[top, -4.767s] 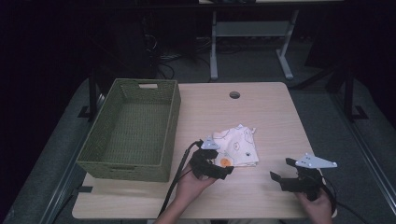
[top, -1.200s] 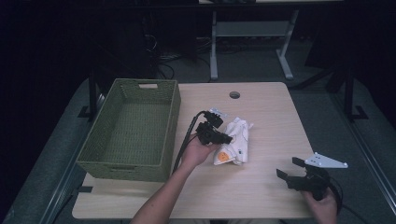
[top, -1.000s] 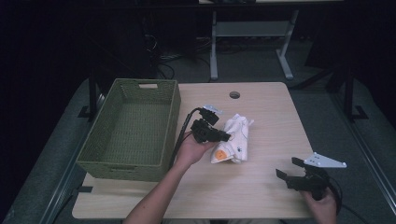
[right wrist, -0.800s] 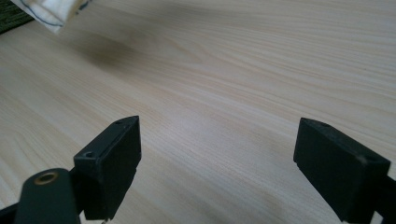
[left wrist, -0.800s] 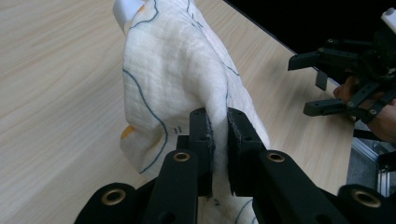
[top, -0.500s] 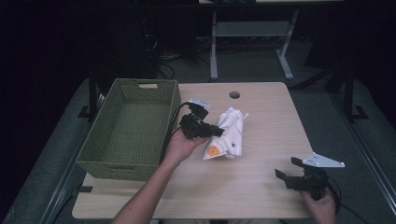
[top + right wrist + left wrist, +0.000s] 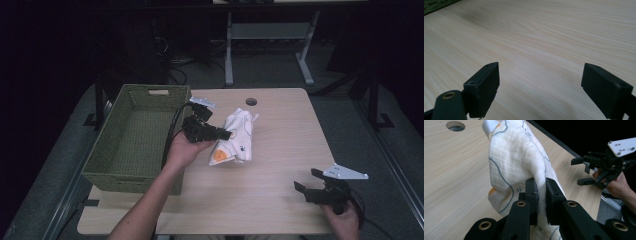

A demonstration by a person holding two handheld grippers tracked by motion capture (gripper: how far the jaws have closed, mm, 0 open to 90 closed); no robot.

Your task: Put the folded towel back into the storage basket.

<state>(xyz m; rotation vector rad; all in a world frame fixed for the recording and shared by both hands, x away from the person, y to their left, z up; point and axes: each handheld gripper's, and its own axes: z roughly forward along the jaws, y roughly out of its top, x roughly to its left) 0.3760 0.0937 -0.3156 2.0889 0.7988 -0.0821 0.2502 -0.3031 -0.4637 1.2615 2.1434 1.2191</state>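
On the pale wooden table (image 7: pixel 280 150), the rectangular green woven basket (image 7: pixel 135 140) sits along your left edge. Just right of it, near the table's middle, lies the white crumpled cloth with dark line drawings and orange patches (image 7: pixel 235 140). Your left gripper (image 7: pixel 227 134) pinches a fold of that cloth between its nearly closed jaws, and in the left gripper view the fabric (image 7: pixel 516 167) rises in a bunched ridge above the tabletop. Your right gripper (image 7: pixel 306 182) is held at the near right corner, well apart from the cloth, its jaws spread wide with nothing between them. A small round hole (image 7: pixel 251 102) marks the table's far side.
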